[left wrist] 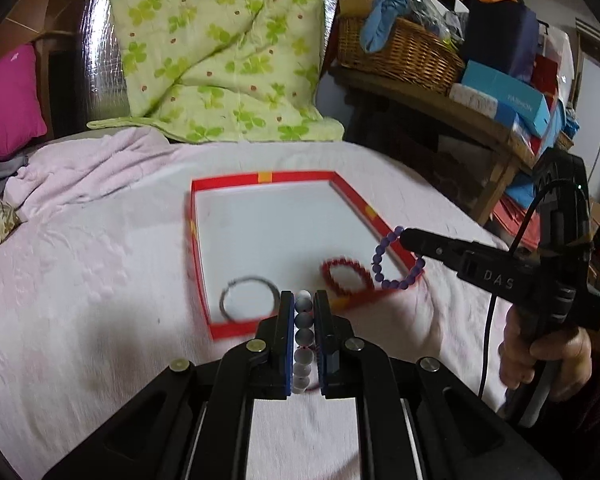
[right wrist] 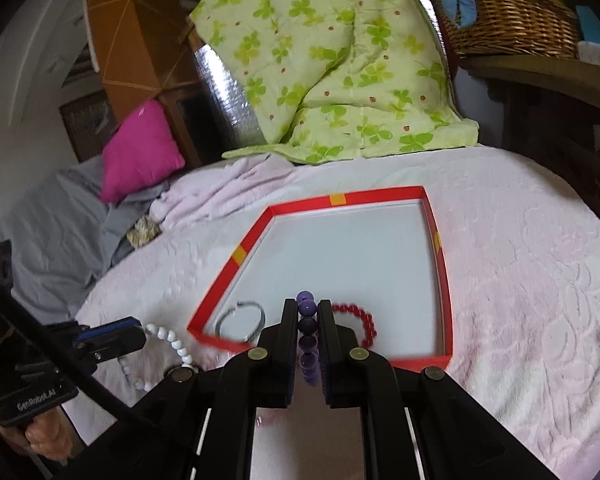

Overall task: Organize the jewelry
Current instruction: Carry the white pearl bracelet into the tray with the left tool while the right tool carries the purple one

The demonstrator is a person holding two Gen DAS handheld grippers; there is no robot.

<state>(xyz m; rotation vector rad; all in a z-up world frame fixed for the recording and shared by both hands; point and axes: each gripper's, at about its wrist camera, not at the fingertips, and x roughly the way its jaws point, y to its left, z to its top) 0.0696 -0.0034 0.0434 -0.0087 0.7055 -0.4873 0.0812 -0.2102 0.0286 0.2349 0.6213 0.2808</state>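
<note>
A bed covered with a pale pink blanket [left wrist: 80, 260] carries a shallow red-rimmed box lid [left wrist: 228, 181] with a white floor, lying near the middle of the bed.

The left tool [left wrist: 304, 300] is closed on a white beaded bracelet [left wrist: 303, 344]; the beads sit in a line between its two fingers. In the right wrist view this bracelet [right wrist: 168, 336] hangs as a loop from the left tool's tip [right wrist: 138, 334], just outside the box's near-left corner, over the blanket.

The right tool [right wrist: 308, 308] is clamped on a purple beaded bracelet [right wrist: 307, 332]. In the left wrist view that bracelet [left wrist: 380, 256] dangles as a loop from the right tool's tip [left wrist: 406, 236], over the box's right rim. A hand [left wrist: 548, 356] grips the right tool's handle.

Inside the box, a thin silver bangle [left wrist: 248, 298] lies at the near-left corner and a red beaded bracelet [left wrist: 346, 276] lies near the near-right corner.

At the far edge of the bed a green clover-print quilt [left wrist: 220, 52] is heaped; a magenta pillow [left wrist: 8, 100] lies at the far-left side.
</note>
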